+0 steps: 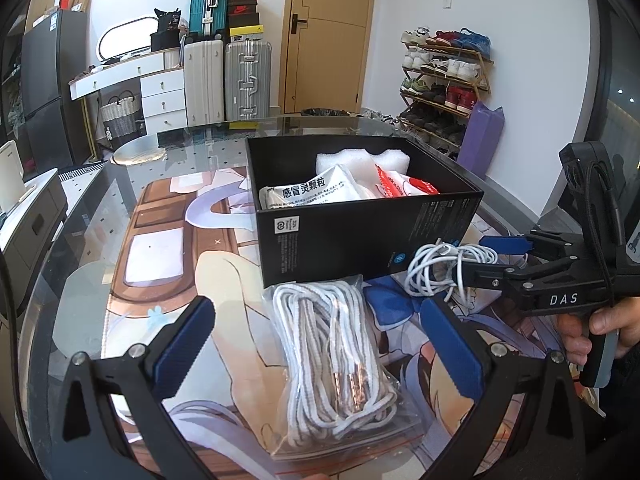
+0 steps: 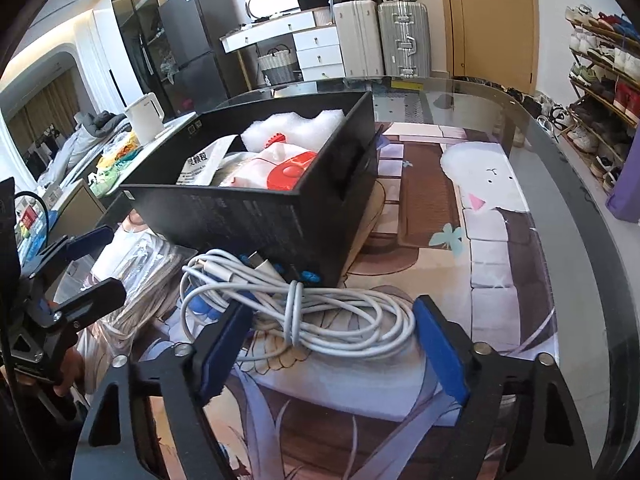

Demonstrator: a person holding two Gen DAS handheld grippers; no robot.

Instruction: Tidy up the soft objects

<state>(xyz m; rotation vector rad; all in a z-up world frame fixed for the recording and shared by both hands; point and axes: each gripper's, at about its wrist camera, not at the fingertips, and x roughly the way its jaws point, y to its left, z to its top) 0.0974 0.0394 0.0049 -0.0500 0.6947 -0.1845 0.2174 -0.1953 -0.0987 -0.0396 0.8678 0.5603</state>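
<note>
- The right gripper [image 2: 332,344] stands with its blue-padded jaws apart, astride a coiled white cable [image 2: 298,300]; the pads don't look to be pressing it.
- The cable lies on the table [image 2: 568,184], on a cartoon-printed mat [image 2: 492,248], right against the near corner of a black box [image 2: 256,216].
- In the box: white foam [image 2: 292,126], a red-and-white pack [image 2: 280,168], a printed sachet [image 2: 202,166].
- At left, the left gripper [image 2: 86,262] hangs over a clear bag of cords [image 2: 140,292].
</note>
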